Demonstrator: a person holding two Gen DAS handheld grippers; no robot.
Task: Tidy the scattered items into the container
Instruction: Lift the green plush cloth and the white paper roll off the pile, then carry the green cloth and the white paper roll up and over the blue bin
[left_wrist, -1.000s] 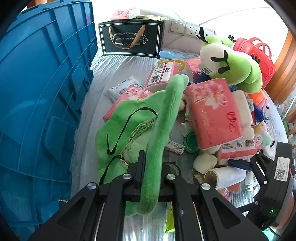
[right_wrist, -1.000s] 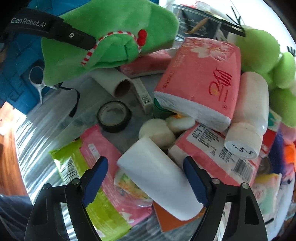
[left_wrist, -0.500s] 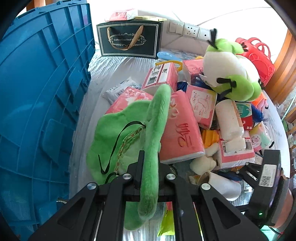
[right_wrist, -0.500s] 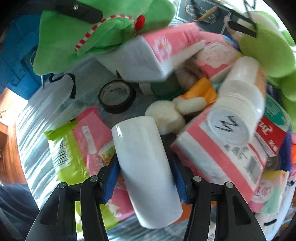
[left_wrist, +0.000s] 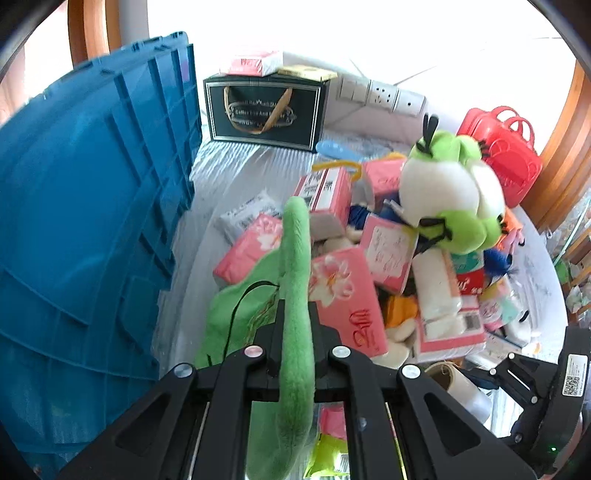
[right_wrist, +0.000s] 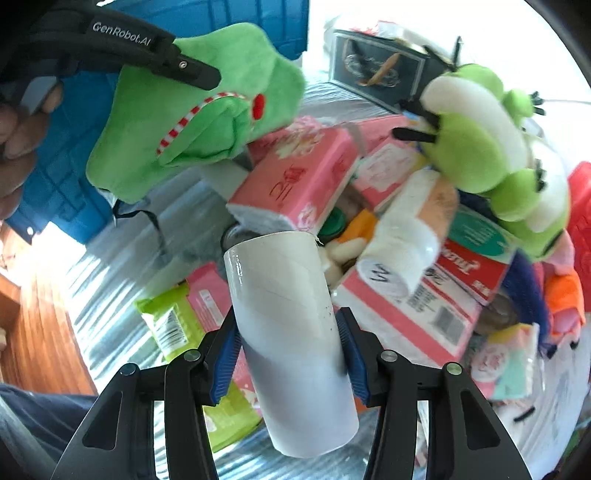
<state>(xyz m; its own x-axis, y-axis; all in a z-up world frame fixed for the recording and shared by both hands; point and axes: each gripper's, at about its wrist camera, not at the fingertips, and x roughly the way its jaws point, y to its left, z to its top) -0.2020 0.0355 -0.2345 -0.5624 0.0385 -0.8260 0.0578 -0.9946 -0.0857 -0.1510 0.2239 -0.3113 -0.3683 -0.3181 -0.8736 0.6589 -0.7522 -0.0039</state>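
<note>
My left gripper (left_wrist: 295, 332) is shut on a green plush toy (left_wrist: 295, 295) and holds it lifted above the table; the toy also shows in the right wrist view (right_wrist: 192, 114), hanging from that gripper. My right gripper (right_wrist: 288, 347) is shut on a white cardboard roll (right_wrist: 288, 325), raised off the pile; the roll also shows in the left wrist view (left_wrist: 458, 387). The blue container (left_wrist: 85, 229) stands at the left, its ribbed wall facing me. A pile of pink tissue packs (left_wrist: 347, 295) lies in the middle of the table.
A green-and-white plush (left_wrist: 450, 192) tops the pile. A black gift bag (left_wrist: 266, 107) stands at the back, a red basket (left_wrist: 502, 151) at far right. Green and pink packets (right_wrist: 184, 325) lie on the foil-covered table (left_wrist: 236, 173) below the roll.
My right gripper closed on the white roll and lifted it off the table. My left gripper rose higher with the green plush. A tissue pack slid down from the plush.
</note>
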